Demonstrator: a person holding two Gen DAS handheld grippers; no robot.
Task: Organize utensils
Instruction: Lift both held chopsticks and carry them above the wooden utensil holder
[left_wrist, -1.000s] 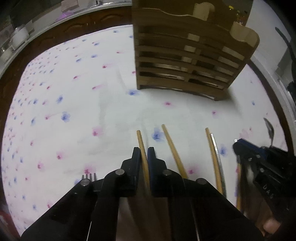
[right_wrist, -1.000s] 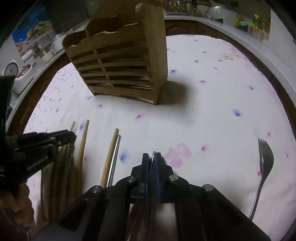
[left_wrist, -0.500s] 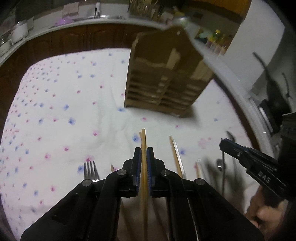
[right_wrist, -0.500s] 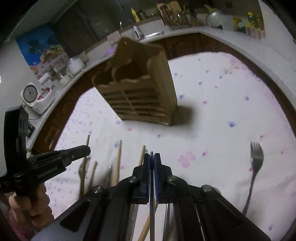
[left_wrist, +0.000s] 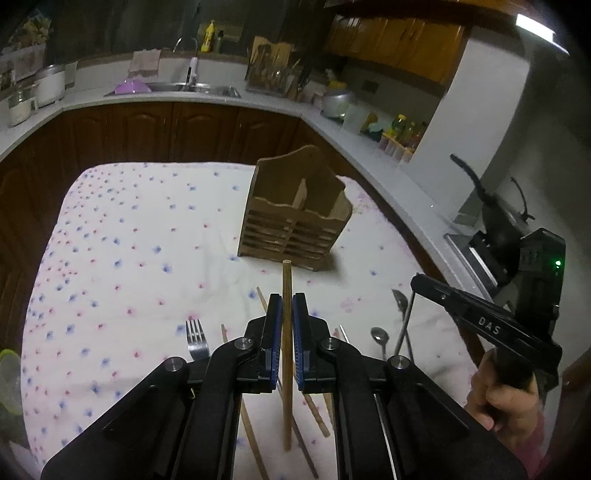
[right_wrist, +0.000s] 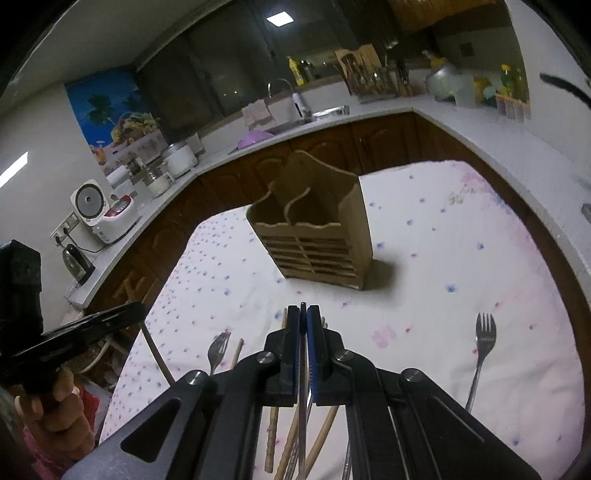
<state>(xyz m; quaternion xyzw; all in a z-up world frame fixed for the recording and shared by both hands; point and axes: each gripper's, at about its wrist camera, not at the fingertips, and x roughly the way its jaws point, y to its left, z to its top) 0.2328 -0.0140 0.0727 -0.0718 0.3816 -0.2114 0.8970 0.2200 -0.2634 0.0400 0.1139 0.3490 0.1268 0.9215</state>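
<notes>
My left gripper (left_wrist: 287, 300) is shut on a wooden chopstick (left_wrist: 286, 275), held in the air above the floral tablecloth (left_wrist: 129, 258). My right gripper (right_wrist: 303, 311) is shut on a thin metal chopstick (right_wrist: 303, 354), also lifted. The slatted wooden utensil holder (left_wrist: 295, 221) (right_wrist: 314, 236) stands upright ahead of both grippers, its two compartments open at the top. Below the grippers, several wooden chopsticks (left_wrist: 317, 417) (right_wrist: 273, 432) lie on the cloth. A fork (left_wrist: 195, 338) and two spoons (left_wrist: 380, 338) lie beside them, and another fork (right_wrist: 482, 343) rests at the right.
The table's edges drop off toward dark wooden cabinets (left_wrist: 147, 129). A grey counter (left_wrist: 388, 177) wraps around behind, with a sink (left_wrist: 192, 86), pots and a rice cooker (right_wrist: 103, 214). A person's hand (left_wrist: 506, 402) grips the right tool's handle.
Both grippers have risen and tilted up, lifting their chopsticks off the cloth. The holder now looks farther off and the kitchen counter has come into view.
</notes>
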